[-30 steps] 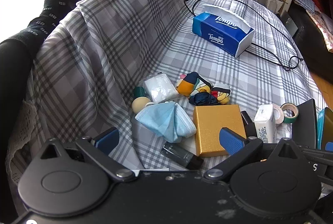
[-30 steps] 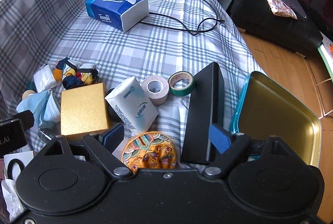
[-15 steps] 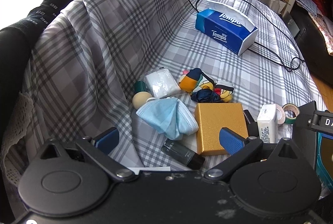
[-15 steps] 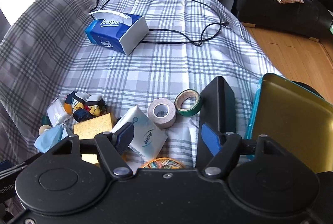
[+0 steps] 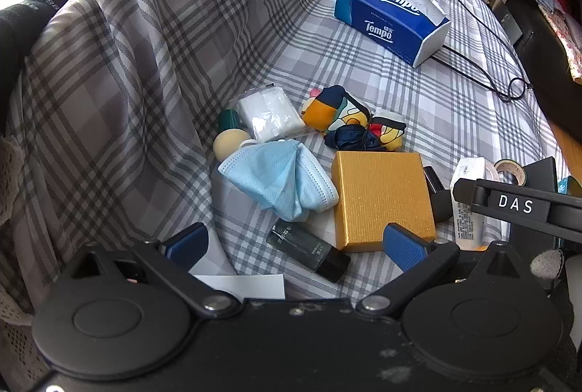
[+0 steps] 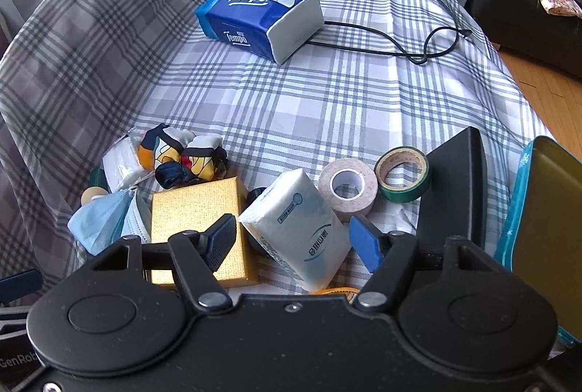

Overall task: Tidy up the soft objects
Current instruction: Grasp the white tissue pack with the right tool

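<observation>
Soft white tissue pack (image 6: 296,228) lies tilted on the plaid cloth (image 6: 291,108), between the gold box (image 6: 196,224) on its left and the tape rolls (image 6: 347,188) to its far right. Right gripper (image 6: 294,242) straddles it, jaws wide, neither pad touching. Judged step: grasping the pack. Close across its narrow width, gently, since the wrapper will likely squash and slip; keep the left pad off the box. Left gripper (image 5: 296,241) hovers wide and empty near the blue face mask (image 5: 280,181) and a dark bottle (image 5: 309,250).
</observation>
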Motion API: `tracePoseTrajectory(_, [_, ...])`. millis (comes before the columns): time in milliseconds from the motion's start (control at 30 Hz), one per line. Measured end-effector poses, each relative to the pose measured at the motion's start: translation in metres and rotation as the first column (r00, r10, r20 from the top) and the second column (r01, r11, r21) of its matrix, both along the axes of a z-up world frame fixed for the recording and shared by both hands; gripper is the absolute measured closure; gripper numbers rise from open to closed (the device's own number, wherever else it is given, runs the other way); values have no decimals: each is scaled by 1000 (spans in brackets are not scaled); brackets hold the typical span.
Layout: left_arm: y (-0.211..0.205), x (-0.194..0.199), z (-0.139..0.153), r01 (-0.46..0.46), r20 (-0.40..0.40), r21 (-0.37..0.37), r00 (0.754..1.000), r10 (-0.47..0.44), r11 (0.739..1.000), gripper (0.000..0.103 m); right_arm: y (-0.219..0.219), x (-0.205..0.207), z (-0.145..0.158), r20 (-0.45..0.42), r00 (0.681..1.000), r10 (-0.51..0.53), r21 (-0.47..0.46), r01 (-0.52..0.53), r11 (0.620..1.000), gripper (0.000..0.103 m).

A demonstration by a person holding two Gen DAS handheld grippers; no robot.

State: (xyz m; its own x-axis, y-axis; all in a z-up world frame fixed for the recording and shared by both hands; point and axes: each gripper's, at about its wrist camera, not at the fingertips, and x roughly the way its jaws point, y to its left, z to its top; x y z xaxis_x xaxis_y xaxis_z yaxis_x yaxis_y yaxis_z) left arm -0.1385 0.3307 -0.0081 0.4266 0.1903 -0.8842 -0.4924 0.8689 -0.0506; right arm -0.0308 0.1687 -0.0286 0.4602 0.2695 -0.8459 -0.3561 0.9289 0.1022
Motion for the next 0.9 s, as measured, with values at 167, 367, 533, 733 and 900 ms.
tracePoseTrajectory(167, [1,1,-2,-6,-4,-17,1000,6,1000,0,5,6,-10,3,999,33,-22,-33,999,37])
tracePoseTrajectory(367, [2,1,-4,-14,-13,-28,1000,14,1000,0,12,13,-23,-13,998,63,-52,-63,997,37])
tracePoseTrajectory(533, [2,2,-5,-15,-17,-33,1000,15,999,0,13,17,-32,-14,998,65,-76,-66,995,36])
tracePoseTrajectory(733, [3,1,-4,-19,-16,-39,1000,18,999,0,8,18,-30,-12,998,57,-56,-57,997,43])
tracePoseTrajectory(900, [3,1,-5,-19,-16,-48,1000,18,999,0,3,18,-24,-5,1000,31,-14,-31,999,59])
